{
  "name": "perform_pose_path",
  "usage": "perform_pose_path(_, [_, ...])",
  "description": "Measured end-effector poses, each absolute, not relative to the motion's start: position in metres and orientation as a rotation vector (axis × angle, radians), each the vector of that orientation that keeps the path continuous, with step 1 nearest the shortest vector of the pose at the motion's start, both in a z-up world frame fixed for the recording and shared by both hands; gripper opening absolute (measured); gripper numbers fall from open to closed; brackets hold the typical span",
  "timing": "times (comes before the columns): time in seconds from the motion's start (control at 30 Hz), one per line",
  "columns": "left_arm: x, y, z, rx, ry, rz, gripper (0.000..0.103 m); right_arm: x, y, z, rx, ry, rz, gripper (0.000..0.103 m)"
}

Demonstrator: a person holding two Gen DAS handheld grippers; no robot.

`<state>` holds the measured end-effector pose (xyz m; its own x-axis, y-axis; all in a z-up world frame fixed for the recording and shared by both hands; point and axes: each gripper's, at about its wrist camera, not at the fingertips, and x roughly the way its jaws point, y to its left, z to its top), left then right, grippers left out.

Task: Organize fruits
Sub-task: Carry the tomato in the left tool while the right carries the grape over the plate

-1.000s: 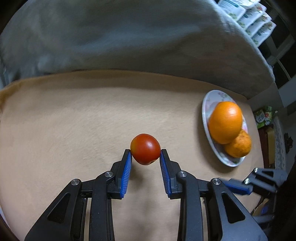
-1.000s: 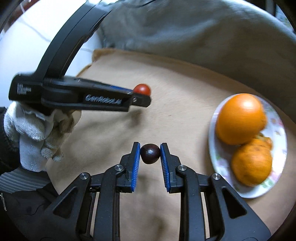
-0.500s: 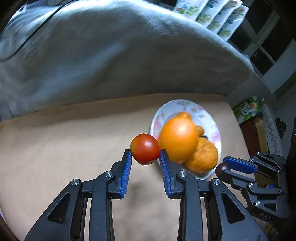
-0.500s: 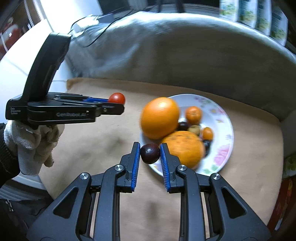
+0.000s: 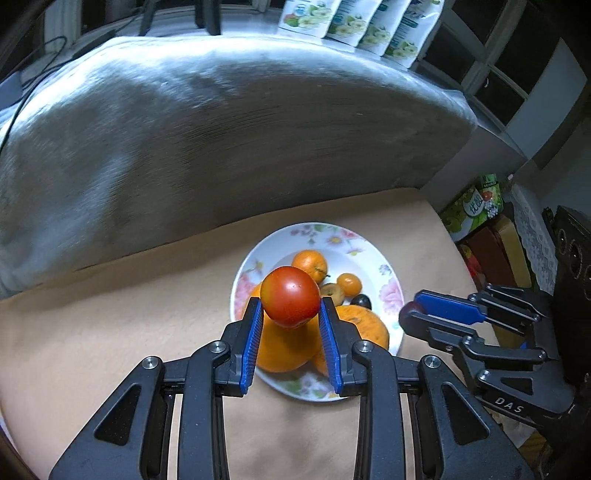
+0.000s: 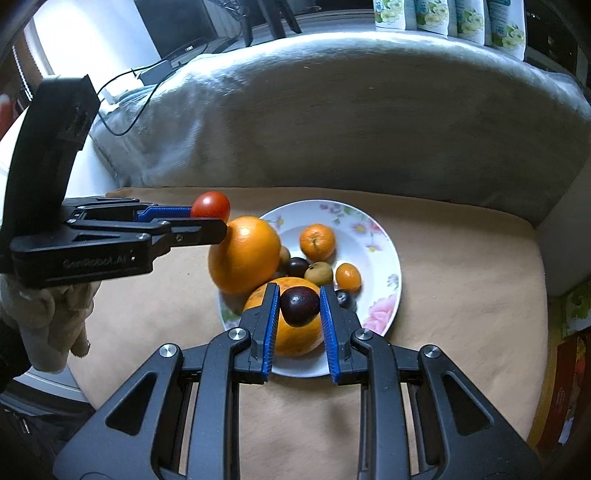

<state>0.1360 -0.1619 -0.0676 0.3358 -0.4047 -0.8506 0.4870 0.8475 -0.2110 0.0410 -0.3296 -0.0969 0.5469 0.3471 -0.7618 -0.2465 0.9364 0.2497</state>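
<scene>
My left gripper (image 5: 290,317) is shut on a red tomato (image 5: 290,296) and holds it above the near left part of the floral white plate (image 5: 384,284). In the right wrist view the tomato (image 6: 210,205) sits over the big orange (image 6: 245,254). My right gripper (image 6: 299,308) is shut on a dark purple plum (image 6: 299,301) above the plate's (image 6: 380,251) near side, over a second large orange (image 6: 295,332). The plate also holds a mandarin (image 6: 317,242), a small orange fruit (image 6: 348,276) and several small dark and brown fruits.
The plate rests on a tan cushion (image 6: 461,295). A grey blanket-covered backrest (image 6: 332,110) rises behind it. Packets (image 5: 354,18) stand on the ledge behind. Boxes and a speaker (image 5: 569,258) stand off the cushion's right edge.
Both grippers have moved toward the plate with their fruits. The tomato, earlier left of the plate, is now over it, and the plum is now over the plate's near side.
</scene>
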Motion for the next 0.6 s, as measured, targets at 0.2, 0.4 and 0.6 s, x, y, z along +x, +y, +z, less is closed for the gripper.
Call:
perform_pose_path(0.2, [0.136,-0.178,-0.070,0.098,1.080,-0.595,0.029,0.047,-0.335,-0.101,0.131,0.932,0.348,0.023])
perform_pose_path(0.4, [0.140,-0.184,-0.073,0.097,1.087,-0.593,0.029,0.055,-0.339,-0.107,0.148,0.939,0.344,0.023])
perform_pose_path(0.6, [0.145,-0.191,-0.075,0.106,1.097,-0.599,0.029,0.060,-0.342,-0.113,0.160,0.952,0.345,0.023])
